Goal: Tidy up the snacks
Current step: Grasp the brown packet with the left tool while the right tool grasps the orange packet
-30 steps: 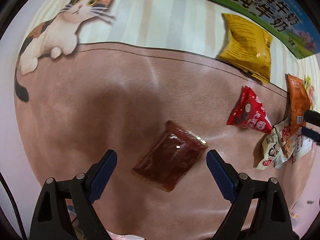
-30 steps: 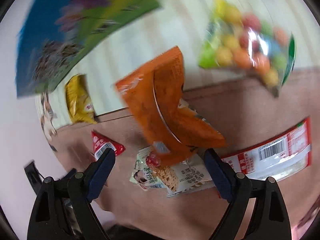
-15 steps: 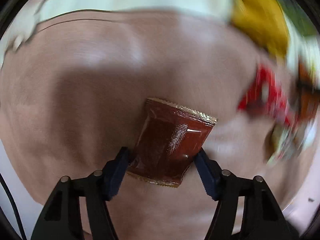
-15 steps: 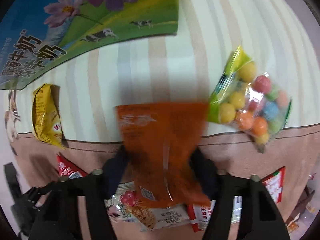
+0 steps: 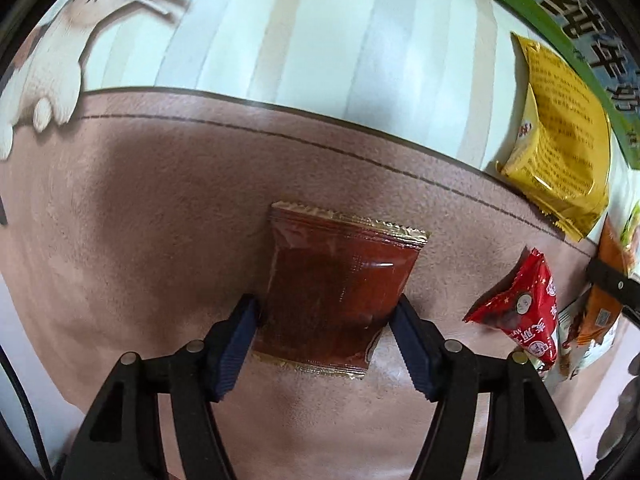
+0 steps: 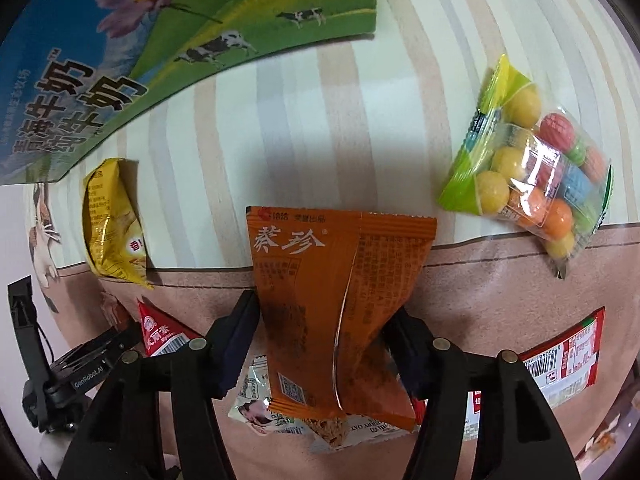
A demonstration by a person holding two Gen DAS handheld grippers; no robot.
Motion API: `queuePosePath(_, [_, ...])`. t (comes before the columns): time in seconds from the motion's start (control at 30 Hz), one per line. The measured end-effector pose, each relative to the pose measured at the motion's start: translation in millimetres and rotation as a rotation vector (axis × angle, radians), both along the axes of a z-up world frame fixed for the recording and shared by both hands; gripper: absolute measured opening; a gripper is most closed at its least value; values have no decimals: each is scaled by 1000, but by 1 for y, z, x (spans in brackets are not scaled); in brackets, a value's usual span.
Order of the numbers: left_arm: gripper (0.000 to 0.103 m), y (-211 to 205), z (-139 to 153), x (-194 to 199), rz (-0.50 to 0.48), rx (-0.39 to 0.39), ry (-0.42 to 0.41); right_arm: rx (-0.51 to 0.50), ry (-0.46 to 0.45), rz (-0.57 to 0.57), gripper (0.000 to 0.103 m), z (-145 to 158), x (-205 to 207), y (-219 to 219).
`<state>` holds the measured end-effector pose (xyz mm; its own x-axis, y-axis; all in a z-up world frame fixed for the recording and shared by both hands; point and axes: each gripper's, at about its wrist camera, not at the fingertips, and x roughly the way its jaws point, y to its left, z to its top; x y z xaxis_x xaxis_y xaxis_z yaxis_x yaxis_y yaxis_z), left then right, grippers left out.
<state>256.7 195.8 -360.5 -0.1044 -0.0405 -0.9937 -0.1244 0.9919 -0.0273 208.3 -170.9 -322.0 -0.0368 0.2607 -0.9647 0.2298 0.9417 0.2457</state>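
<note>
Currently we grip the flat reddish-brown clear sachet (image 5: 336, 292) in the left gripper (image 5: 326, 334) and the orange foil packet (image 6: 332, 300) in the right gripper (image 6: 320, 336), both above the mat (image 5: 160, 220), so we hold pressure and carry level.

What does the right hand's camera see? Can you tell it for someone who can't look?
The right gripper has its jaws shut on an orange snack packet, held above a mat. A bag of coloured candy balls lies to the right, a yellow packet to the left, and a milk carton behind.
</note>
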Motion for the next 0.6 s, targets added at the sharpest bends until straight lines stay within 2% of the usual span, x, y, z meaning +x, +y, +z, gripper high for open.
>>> queuePosePath(0.03, [65, -2, -1, -1, -6, 4, -2, -6, 0, 5, 65, -13, -12, 10])
queuePosePath(0.17, [63, -9, 0, 7, -9, 12, -23, -20, 1, 17, 64, -21, -12, 18])
queuePosePath(0.23, [56, -19, 16, 25, -20, 25, -43, -33, -7, 24, 60, -23, -8, 20])
queuePosePath(0.4, [55, -31, 30, 25, -67, 43, -92, -61, -46, 63, 56, -25, 6, 46])
queuePosePath(0.5, [55, -36, 40, 21, -70, 20, -102, -42, -64, 62, 55, -20, 1, 46])
queuePosePath(0.6, [55, -42, 56, 19, -65, -20, -116, -3, -84, 48, 55, -1, -10, 38])
